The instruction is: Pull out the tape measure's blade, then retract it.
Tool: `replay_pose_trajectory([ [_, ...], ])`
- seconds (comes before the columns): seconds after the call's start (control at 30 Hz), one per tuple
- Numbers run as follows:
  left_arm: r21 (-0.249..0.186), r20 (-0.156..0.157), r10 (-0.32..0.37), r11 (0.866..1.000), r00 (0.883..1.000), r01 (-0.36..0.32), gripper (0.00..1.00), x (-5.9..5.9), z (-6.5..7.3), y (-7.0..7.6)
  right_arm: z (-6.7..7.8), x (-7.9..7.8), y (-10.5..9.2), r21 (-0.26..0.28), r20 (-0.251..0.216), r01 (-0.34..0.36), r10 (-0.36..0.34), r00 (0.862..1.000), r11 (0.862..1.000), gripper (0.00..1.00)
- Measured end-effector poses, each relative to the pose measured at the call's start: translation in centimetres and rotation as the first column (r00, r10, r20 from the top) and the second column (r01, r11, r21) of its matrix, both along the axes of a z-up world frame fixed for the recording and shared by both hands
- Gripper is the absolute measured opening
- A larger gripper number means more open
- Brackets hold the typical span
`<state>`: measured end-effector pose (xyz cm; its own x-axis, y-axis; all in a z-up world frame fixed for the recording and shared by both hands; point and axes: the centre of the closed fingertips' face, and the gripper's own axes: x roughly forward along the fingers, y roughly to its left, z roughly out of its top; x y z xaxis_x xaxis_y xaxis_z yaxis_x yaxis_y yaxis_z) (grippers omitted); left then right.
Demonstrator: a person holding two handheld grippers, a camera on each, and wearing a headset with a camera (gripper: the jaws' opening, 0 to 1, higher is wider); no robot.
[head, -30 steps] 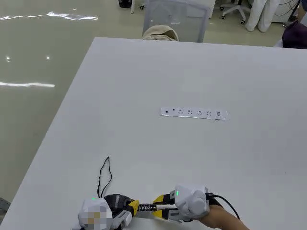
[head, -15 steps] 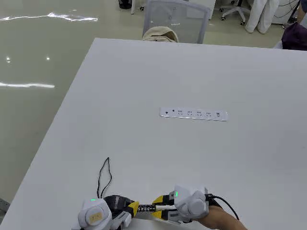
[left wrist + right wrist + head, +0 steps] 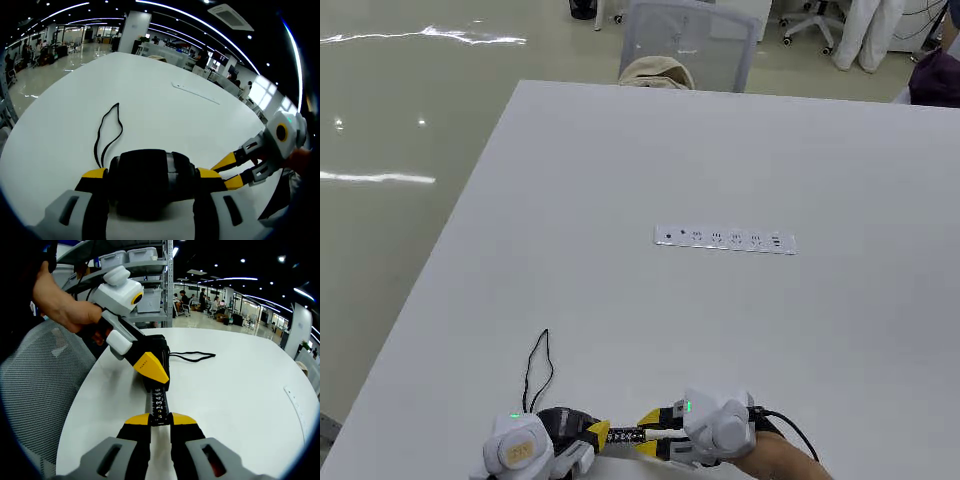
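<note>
Furthest left, just beyond the left claw [image 3: 592, 434], the black wrist cord [image 3: 107, 132] of the tape measure [image 3: 145, 182] lies in a loose loop on the white table [image 3: 670, 150], clear of the jaws. The left claw is clamped on the tape measure's black case, one yellow tip on each side of it, and the case sits low over the table's near edge. From the case's mouth a short run of blade [image 3: 158, 402] reaches toward the right claw [image 3: 160, 419], with a few printed numbers readable along it. The right claw is closed on the blade's free end, its two yellow tips pinching it from either side, and it stands close to the left claw with only that short strip between them. So little blade is out that the pull looks to be at its start, though the pictures alone cannot rule out the end of a retract. To do the pull well, the left claw should hold the case firm and level while the right claw draws straight away from it along the blade's own line, without twisting, so the strip does not kink or slip from the pinch. For the return, walking the right claw back toward the case seems safer than letting go and having the blade whip. Well ahead of the right claw lies a white power strip [image 3: 725, 239], out of the way.
</note>
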<state>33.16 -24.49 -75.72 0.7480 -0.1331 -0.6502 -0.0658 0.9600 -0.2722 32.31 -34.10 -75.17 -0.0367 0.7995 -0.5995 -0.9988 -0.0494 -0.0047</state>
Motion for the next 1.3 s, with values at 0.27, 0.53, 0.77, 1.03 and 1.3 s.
replay_pose_trajectory([
  [0.27, 0.000, 0.000, -0.008, 1.000, 1.000, 0.008, 0.66, -0.05, 0.06, -0.03, -0.25, -0.15, 0.02, -0.002, -0.002, -0.006, 0.006, 1.000, 1.000, 0.13],
  [0.53, 0.002, -0.004, -0.017, 1.000, 1.000, 0.017, 0.65, -0.02, 0.07, -0.05, 0.04, -0.21, 0.11, 0.005, 0.005, -0.008, 0.008, 1.000, 1.000, 0.13],
  [0.77, 0.004, -0.003, -0.021, 1.000, 1.000, 0.021, 0.65, 0.01, 0.01, -0.04, 0.30, -0.27, 0.20, 0.004, 0.013, -0.011, 0.011, 1.000, 1.000, 0.12],
  [1.03, -0.008, 0.005, -0.015, 1.000, 1.000, 0.015, 0.65, 0.01, 0.08, 0.04, 0.42, -0.19, 0.35, 0.010, 0.008, -0.005, 0.005, 1.000, 1.000, 0.12],
  [1.3, -0.012, 0.006, -0.019, 1.000, 1.000, 0.019, 0.65, -0.06, 0.11, 0.01, 0.37, -0.29, 0.61, 0.011, 0.010, -0.010, 0.010, 1.000, 1.000, 0.12],
])
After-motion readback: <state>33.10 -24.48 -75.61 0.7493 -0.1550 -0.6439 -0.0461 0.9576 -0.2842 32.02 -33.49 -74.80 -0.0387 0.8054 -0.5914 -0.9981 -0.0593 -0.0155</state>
